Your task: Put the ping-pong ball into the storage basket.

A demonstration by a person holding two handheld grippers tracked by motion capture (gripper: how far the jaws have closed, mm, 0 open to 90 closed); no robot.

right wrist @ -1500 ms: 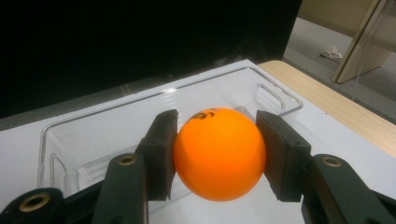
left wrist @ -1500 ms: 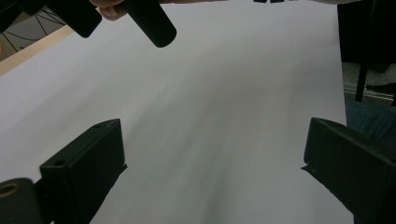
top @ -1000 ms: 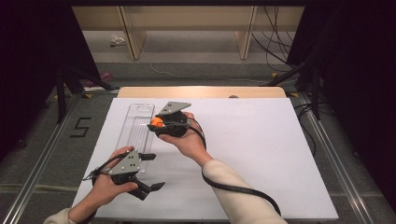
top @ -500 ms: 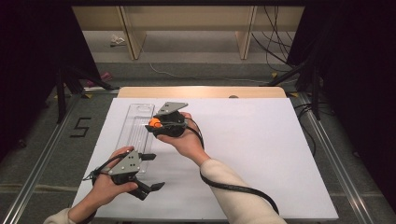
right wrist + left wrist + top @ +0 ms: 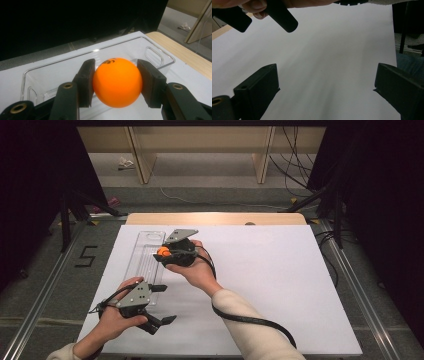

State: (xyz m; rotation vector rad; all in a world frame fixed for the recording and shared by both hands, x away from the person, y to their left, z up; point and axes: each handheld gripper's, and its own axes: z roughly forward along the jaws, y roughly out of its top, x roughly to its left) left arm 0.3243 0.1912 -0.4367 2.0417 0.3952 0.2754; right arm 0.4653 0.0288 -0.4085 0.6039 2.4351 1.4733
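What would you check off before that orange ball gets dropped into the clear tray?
1. Orange ball clamped between both pads of the right tool: ok.
2. Ball sits centred in the grip, not slipping out: ok.
3. Clear tray has nothing in the part seen behind the ball: ok.
4. Right tool is held over the tray, not beside it: ok, judging by the high view.
5. Left tool is open, holds nothing and is off the tray's near end: ok.
6. Height of the ball above the tray floor: cannot tell.
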